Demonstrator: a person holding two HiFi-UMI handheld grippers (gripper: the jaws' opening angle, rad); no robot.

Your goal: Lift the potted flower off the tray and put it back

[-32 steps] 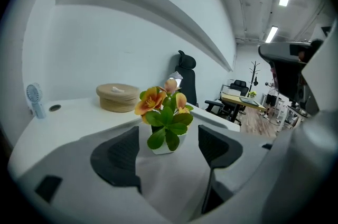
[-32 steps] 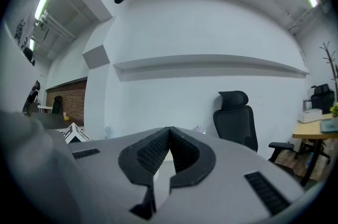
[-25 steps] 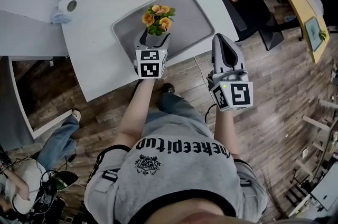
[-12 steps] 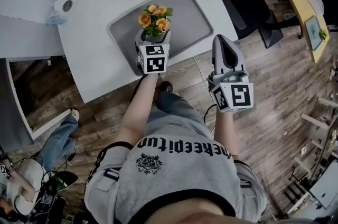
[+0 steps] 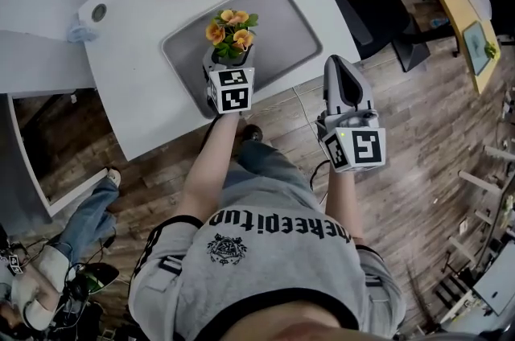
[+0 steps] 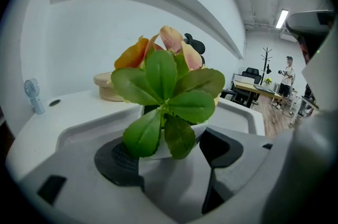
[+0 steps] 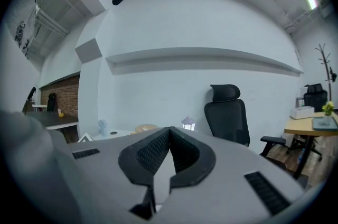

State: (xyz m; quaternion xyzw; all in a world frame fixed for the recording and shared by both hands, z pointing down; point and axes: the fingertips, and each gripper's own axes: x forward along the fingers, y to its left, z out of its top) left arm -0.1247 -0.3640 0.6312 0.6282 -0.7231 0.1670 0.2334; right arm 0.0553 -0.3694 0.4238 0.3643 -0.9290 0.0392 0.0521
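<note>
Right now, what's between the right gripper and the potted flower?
In the head view, just bare tray and white table separate right gripper from potted flower.

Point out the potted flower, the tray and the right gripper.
potted flower (image 5: 228,34), head view, its blooms.
tray (image 5: 286,24), head view, bare floor.
right gripper (image 7: 169,133), right gripper view, closed tips.

1. The grey left two-jaw gripper with its marker cube reaches forward on a bare, extended forearm. Its black ribbed pads clamp a small white flower pot from both sides.
2. The matching grey right gripper hangs nearer the torso, pointing forward, with its jaws pressed together on nothing.
</note>
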